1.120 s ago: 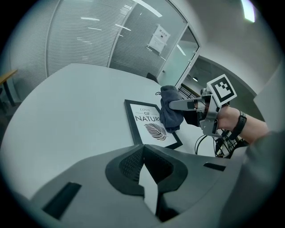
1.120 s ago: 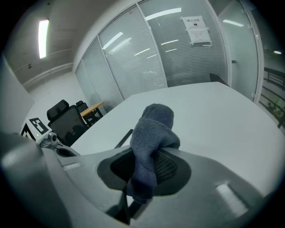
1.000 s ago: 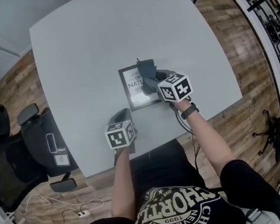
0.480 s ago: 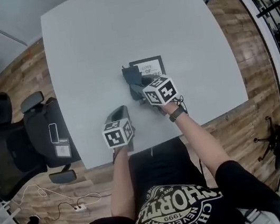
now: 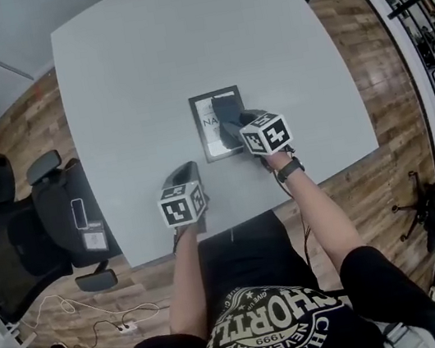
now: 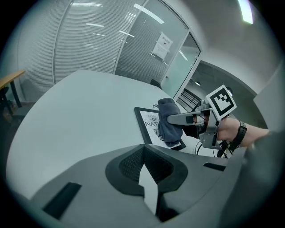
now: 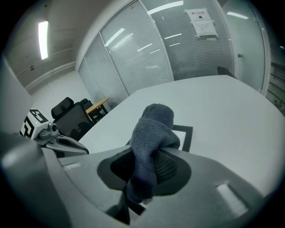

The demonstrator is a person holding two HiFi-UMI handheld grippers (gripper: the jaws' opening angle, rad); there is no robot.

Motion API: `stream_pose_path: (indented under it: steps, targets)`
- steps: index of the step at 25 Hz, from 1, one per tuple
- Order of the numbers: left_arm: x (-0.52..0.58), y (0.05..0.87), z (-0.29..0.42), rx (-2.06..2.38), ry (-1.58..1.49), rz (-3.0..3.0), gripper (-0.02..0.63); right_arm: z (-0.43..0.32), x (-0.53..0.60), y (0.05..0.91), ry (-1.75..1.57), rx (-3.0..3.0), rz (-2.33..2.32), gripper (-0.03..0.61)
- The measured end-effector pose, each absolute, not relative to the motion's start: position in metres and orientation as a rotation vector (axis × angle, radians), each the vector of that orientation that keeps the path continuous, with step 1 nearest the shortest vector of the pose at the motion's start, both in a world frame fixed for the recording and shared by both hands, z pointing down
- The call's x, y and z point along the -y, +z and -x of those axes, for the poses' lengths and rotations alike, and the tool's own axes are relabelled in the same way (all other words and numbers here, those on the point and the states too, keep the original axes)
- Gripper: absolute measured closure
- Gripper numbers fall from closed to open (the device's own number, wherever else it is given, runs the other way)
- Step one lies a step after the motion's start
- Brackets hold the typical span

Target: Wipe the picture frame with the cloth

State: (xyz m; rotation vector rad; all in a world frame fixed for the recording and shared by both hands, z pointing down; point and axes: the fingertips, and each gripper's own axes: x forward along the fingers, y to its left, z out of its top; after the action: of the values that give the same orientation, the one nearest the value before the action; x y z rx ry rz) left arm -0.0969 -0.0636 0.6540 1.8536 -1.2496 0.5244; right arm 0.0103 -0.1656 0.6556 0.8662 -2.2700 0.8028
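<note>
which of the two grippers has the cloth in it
The right gripper: its jaws are clamped on the dark blue cloth, over the picture frame. The left gripper is shut on nothing, nearer the table's edge.

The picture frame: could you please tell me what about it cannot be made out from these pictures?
- Print on the picture frame: too small in the head view; partly covered by the cloth in the left gripper view.
- Most of the frame: in the right gripper view the cloth and the right gripper hide all but one corner.
- Contact between cloth and frame: hidden under the cloth in every view.
</note>
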Motion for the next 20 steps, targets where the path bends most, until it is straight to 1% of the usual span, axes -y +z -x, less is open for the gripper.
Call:
stream_pose_path:
  steps: [7,11,15,20]
  targets:
    - [0.069,0.653,0.074,1.203,0.543,-1.89,0.607,-0.065,0.173,0.654,0.824,2.22,-0.98,0.489]
    - [0.07,0.652,0.071,1.198,0.542,-1.894,0.607,-0.075,0.174,0.654,0.838,2.214,-1.003,0.489]
    - [0.069,0.651,0.084,1.232,0.53,-1.87,0.607,-0.051,0.166,0.635,0.882,2.289,-0.961,0.489]
    - [0.069,0.652,0.119,1.314,0.491,-1.799,0.608,0.007,0.147,0.608,0.953,2.421,-0.826,0.489]
